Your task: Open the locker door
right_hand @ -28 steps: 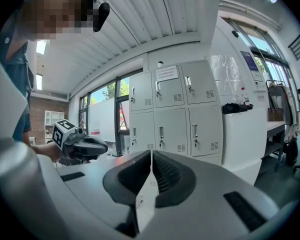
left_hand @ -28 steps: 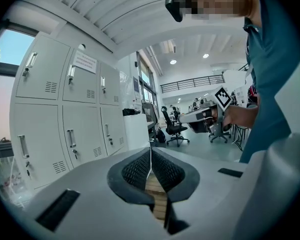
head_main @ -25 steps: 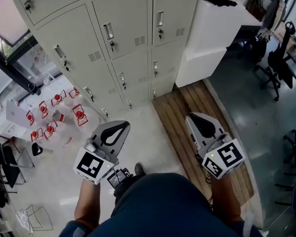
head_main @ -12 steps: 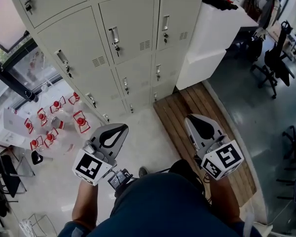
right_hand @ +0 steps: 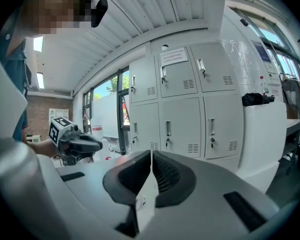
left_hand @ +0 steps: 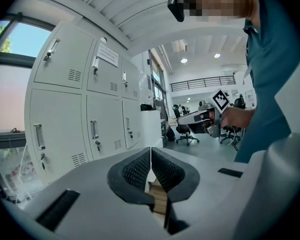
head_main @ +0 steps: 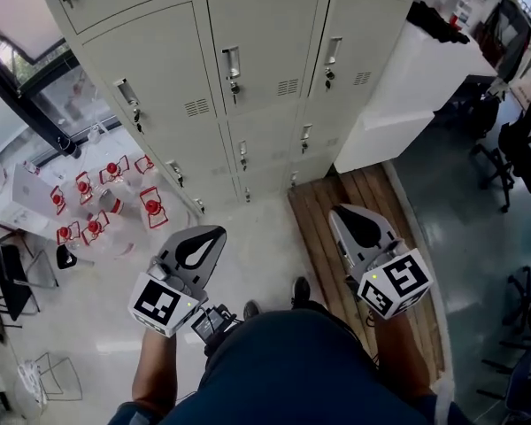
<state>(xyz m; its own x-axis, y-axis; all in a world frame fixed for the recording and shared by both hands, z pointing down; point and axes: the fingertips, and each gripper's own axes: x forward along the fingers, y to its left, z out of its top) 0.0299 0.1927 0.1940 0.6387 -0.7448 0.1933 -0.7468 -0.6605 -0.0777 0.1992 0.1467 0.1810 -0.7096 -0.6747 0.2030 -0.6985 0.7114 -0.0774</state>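
The grey metal lockers (head_main: 265, 51) have all doors closed, hiding what is inside. The left gripper (head_main: 211, 231) and right gripper (head_main: 340, 211) are pinched together, empty.

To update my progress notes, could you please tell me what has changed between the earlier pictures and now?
The person has stepped closer to the lockers, which now fill more of the head view. Nothing was grasped. The left gripper and right gripper stay shut and empty, and the visible doors are still closed.

You face pale grey locker doors (head_main: 159, 69) of smooth painted metal; the brown slatted platform (head_main: 358, 189) is matt bare wood; the dark floor (head_main: 460, 211) shows gloss.
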